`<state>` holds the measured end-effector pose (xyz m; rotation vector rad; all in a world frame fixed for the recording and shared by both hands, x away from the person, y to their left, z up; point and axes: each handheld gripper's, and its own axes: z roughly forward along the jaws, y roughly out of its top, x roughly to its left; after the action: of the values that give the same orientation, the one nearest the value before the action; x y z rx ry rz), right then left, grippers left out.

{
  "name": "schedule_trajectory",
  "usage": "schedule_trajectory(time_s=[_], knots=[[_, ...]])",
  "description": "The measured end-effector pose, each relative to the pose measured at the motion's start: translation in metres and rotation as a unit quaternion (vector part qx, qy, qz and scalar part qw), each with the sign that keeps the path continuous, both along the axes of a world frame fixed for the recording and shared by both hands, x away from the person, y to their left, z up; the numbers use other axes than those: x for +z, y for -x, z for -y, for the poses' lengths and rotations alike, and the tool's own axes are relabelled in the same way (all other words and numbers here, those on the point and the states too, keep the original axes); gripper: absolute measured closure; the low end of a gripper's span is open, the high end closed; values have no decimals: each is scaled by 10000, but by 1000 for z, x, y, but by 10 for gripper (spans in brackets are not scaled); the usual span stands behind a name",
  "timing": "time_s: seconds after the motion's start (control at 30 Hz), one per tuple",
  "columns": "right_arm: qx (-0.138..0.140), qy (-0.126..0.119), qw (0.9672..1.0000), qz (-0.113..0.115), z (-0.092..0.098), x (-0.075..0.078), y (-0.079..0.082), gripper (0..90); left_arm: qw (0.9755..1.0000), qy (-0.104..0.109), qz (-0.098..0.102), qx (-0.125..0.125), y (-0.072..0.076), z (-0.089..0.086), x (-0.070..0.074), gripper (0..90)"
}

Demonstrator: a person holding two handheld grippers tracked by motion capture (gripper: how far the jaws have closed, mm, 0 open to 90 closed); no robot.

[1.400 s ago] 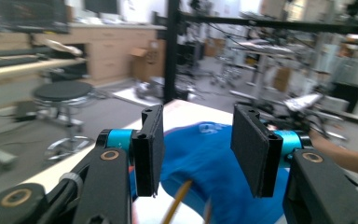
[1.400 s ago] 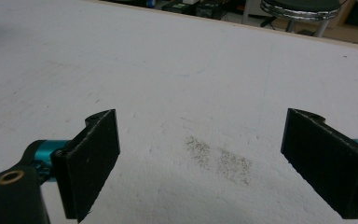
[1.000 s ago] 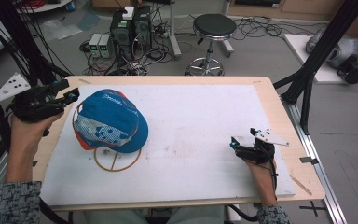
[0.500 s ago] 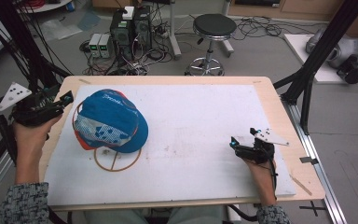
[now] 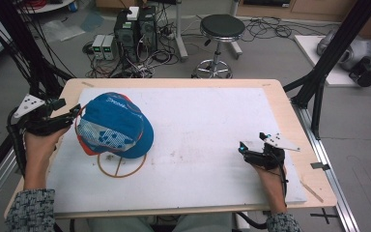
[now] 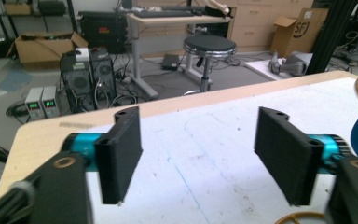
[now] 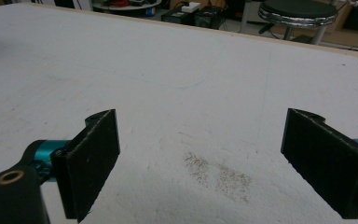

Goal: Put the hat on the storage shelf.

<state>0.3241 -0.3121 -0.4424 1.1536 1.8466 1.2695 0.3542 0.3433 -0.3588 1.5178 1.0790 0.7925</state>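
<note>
While the blue cap sat on a wire stand on the white table, the left gripper was just beside it; its jaws had been opening and held nothing. The right gripper was far away, jaws wide and empty.

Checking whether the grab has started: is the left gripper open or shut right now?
Open. The left gripper has just been opening its jaws, with only bare white mat between them; the blue cap sits beside it, ungripped.
</note>
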Motion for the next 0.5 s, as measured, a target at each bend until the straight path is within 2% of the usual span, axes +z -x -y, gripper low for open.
schedule_trajectory(time_s=[0.23, 0.3, 0.4, 0.5], knots=[[10, 6, 10000, 4, -1, 0, 0, 105, 9998, -154, -152, 35, -1, 5, -11, 273], [13, 26, 10000, -3, -2, 0, -1, 105, 9997, -96, -215, 65, -2, 4, -16, 267], [15, 24, 10000, 6, -2, 0, -1, 105, 9993, -160, -323, 127, -3, 4, -24, 264], [8, 16, 10000, -8, -2, -1, -1, 105, 9991, -134, -370, 163, -3, 3, -29, 257]])
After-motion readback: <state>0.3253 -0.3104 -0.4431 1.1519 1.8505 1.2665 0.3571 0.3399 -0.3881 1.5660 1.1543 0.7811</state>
